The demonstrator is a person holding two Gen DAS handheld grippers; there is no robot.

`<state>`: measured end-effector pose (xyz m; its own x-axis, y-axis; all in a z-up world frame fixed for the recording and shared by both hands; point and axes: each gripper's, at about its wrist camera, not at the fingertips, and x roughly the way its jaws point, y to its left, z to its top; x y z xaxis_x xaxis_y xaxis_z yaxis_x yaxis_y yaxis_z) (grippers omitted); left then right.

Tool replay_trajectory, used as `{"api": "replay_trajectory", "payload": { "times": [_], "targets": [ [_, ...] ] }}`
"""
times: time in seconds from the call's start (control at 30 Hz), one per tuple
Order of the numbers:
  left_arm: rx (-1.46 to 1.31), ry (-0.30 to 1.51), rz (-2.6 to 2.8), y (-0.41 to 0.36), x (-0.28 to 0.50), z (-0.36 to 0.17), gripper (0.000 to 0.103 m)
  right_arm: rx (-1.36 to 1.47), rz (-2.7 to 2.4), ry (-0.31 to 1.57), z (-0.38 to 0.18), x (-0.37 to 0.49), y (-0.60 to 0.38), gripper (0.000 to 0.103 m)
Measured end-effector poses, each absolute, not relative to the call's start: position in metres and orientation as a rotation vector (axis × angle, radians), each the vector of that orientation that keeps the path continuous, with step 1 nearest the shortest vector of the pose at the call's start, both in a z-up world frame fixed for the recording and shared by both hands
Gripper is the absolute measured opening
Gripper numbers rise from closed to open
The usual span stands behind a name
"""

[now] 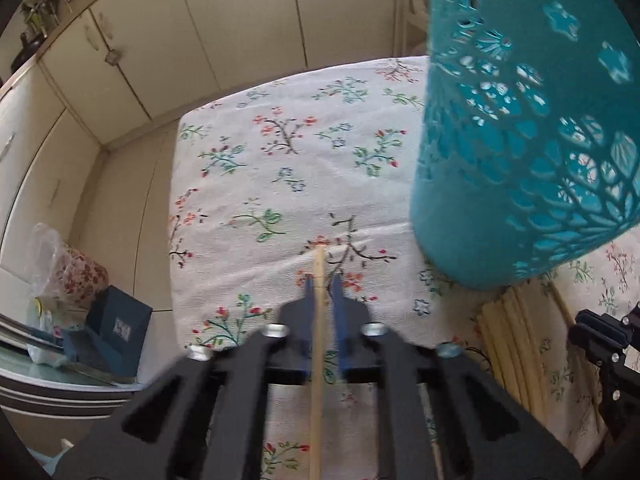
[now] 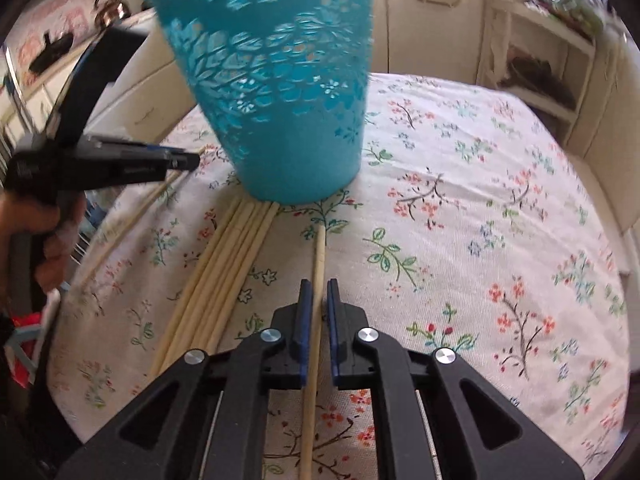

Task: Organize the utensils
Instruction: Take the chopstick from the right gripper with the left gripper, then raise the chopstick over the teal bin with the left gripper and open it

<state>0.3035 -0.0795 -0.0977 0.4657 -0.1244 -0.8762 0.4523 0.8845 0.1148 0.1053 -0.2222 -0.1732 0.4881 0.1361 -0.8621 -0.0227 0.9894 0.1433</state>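
A teal perforated utensil holder (image 2: 280,92) stands on the floral tablecloth (image 2: 480,220); it also fills the upper right of the left wrist view (image 1: 532,120). My left gripper (image 1: 320,284) is shut on a single wooden chopstick (image 1: 318,340), which runs back between its blue pads. My right gripper (image 2: 316,292) has its jaws narrowly parted around another chopstick (image 2: 316,320) lying on the cloth, with small gaps at both pads. A bundle of pale chopsticks (image 2: 216,276) lies left of it, reaching the holder's base. The left gripper shows from the side in the right wrist view (image 2: 188,160).
Cream cabinets (image 1: 200,40) stand behind the table. A blue box (image 1: 116,324) and a bagged floral container (image 1: 76,268) sit on a shelf at left. The bundle also shows in the left wrist view (image 1: 516,344), as does the right gripper's body (image 1: 608,340).
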Motion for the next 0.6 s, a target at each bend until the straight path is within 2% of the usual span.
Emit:
{"api": "replay_trajectory", "payload": {
  "times": [0.07, 0.23, 0.4, 0.5, 0.6],
  "targets": [
    [0.352, 1.032, -0.380, -0.079, 0.301, -0.099, 0.005, 0.100, 0.097, 1.055, -0.173, 0.103, -0.219, 0.008],
    [0.115, 1.010, -0.425, -0.043, 0.287, -0.071, 0.005, 0.159, 0.107, 1.057, -0.174, 0.098, -0.229, 0.007],
    [-0.117, 0.766, -0.551, -0.009, 0.258, 0.022, 0.005, 0.251, 0.118, 1.066, -0.174, 0.099, -0.239, 0.006],
    [-0.193, 0.579, -0.616, -0.014, 0.246, 0.083, 0.005, 0.322, 0.127, 1.070, -0.174, 0.100, -0.248, 0.007],
    [-0.248, 0.437, -0.637, -0.032, 0.248, 0.117, 0.005, 0.374, 0.136, 1.071, -0.175, 0.101, -0.256, 0.006]
  ]
}}
